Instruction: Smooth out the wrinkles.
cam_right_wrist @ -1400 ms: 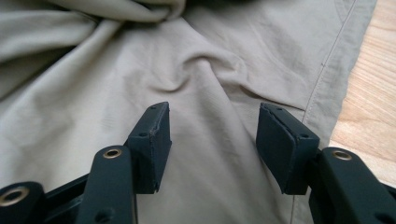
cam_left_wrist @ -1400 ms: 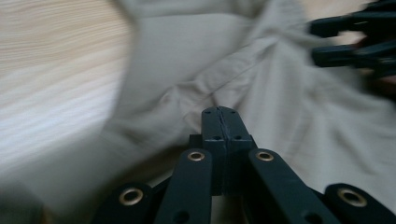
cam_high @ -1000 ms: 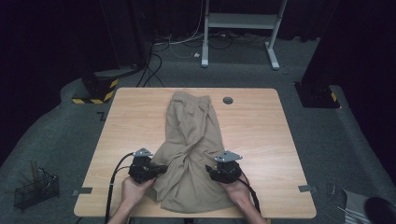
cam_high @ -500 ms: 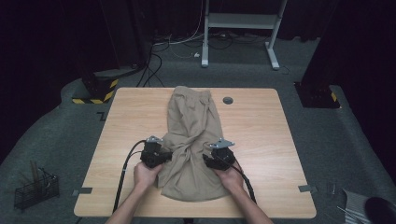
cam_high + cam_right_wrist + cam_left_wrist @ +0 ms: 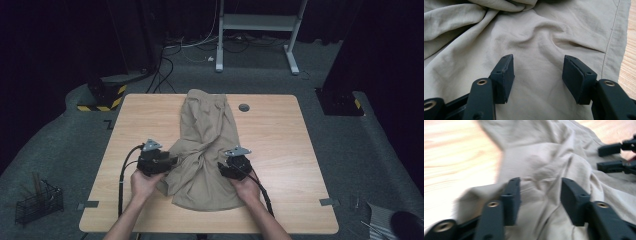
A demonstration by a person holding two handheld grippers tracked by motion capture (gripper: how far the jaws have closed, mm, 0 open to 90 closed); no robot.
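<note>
A beige garment (image 5: 207, 125) lies lengthwise down the middle of the wooden table (image 5: 280, 130), bunched and creased around its middle. My left gripper (image 5: 172, 161) hovers at its left edge. Its jaws have just been opening and now stand apart in the left gripper view (image 5: 540, 192), with rumpled fabric (image 5: 544, 162) under the gap and neither pad pressing on it. My right gripper (image 5: 222, 167) rests over the cloth's right side, open (image 5: 537, 72), with smooth fabric (image 5: 536, 37) below and a seam beside the right pad. The right gripper (image 5: 614, 157) also shows across the cloth.
A small dark round grommet (image 5: 244, 107) sits in the tabletop behind the garment. On the floor are a wire basket (image 5: 37, 202) at left, a yellow-and-black striped block (image 5: 102, 95), cables and a white desk frame (image 5: 257, 30) at the back.
Both hands came forward from the near hem, pushing the fabric into a bunch at the middle. The left gripper then drew slightly left and its jaws opened, releasing the cloth.
</note>
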